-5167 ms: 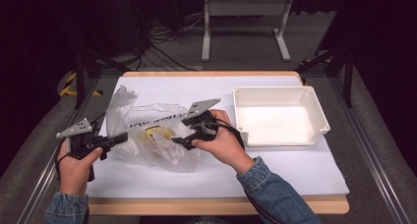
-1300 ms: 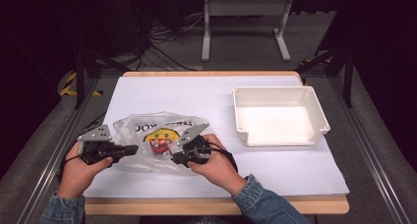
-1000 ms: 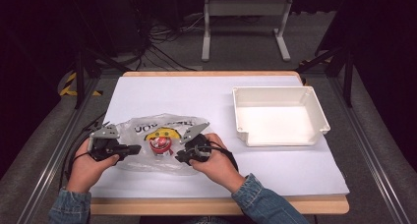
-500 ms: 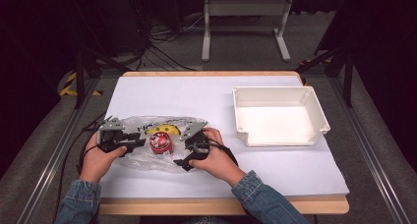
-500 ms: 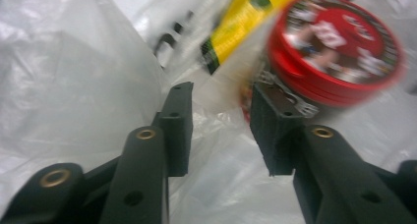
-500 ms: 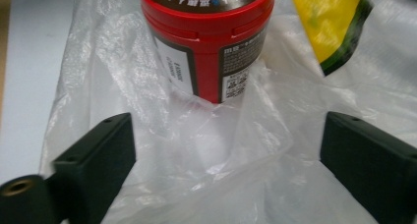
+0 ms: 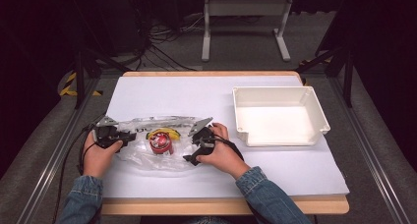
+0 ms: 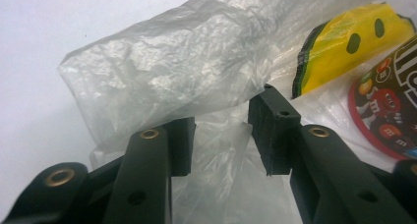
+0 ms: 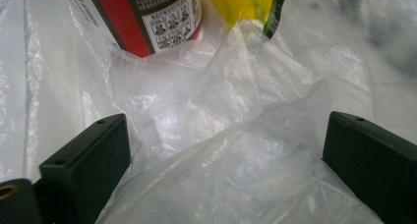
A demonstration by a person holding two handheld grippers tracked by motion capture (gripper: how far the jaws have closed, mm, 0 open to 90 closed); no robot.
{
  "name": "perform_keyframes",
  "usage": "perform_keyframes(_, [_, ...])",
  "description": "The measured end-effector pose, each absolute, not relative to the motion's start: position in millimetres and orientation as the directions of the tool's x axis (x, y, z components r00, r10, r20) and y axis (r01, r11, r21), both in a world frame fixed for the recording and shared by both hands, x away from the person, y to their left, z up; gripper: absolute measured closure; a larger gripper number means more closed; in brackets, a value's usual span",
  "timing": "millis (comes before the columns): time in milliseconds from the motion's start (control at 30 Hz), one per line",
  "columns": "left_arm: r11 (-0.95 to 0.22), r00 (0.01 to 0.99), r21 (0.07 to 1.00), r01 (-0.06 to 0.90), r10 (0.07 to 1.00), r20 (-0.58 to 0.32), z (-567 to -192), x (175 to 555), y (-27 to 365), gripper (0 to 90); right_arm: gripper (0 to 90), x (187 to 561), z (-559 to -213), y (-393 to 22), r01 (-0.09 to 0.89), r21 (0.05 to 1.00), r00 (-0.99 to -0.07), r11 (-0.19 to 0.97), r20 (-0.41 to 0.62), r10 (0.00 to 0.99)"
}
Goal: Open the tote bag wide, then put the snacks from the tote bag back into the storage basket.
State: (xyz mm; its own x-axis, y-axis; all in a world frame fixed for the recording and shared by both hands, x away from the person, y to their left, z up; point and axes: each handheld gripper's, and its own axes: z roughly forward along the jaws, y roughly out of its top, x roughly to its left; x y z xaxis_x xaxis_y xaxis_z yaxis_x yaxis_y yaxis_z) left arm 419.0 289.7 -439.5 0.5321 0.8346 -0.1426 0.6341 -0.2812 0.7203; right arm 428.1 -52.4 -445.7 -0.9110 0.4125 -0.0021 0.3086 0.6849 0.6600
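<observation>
We judge the step in hand to be laying the clear plastic bag (image 7: pixel 157 145) down flat on the desk (image 7: pixel 196 94) and letting go of it, and to do that well we should back each hand away along the bag's length rather than lift, so that no fold of film snags on a pad and drags the contents along.

The bag lies at the near left of the white-covered desk, well apart from the empty white tray (image 7: pixel 278 115) at the right. Inside it we see a red round candy tub (image 7: pixel 161 143) and, just beyond and touching it, a yellow snack packet (image 7: pixel 164 132).

Our left hand-held gripper (image 8: pixel 221 135) stands part open at the bag's left end; its jaws have just been opening, and crumpled film lies in the gap between them, though the pads (image 8: pixel 183 144) do not press on it.

Our right hand-held gripper (image 9: pixel 223 155) is spread wide at the bag's right end, its jaws too having just been opening. Loose film billows between them without being pinched, so we take both ends as released.
</observation>
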Motion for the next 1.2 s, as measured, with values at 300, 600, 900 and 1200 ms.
perform_keyframes(300, [-0.286, 0.595, 0.753, 0.593, 0.785, -0.170, -416.6, 404.1, 287.3, 32.9, 2.9, 415.8, -425.4, -54.6, 0.240, 0.716, -0.930, 0.656, -0.025, 0.368])
perform_keyframes(600, [-0.276, 0.641, 0.795, 0.540, 0.747, -0.176, -392.2, 390.6, 282.5, 20.1, 2.6, 406.6, -396.7, -59.9, 0.209, 0.798, -0.930, 0.565, -0.015, 0.366])
perform_keyframes(900, [-0.268, 0.694, 0.810, 0.521, 0.685, -0.220, -379.3, 383.1, 268.6, 15.9, 1.9, 398.5, -369.0, -57.6, 0.218, 0.859, -0.944, 0.463, 0.064, 0.325])
perform_keyframes(1200, [-0.266, 0.712, 0.814, 0.516, 0.661, -0.236, -371.0, 377.1, 273.4, 13.9, 2.4, 408.9, -364.2, -52.0, 0.302, 0.895, -0.929, 0.327, 0.200, 0.311])
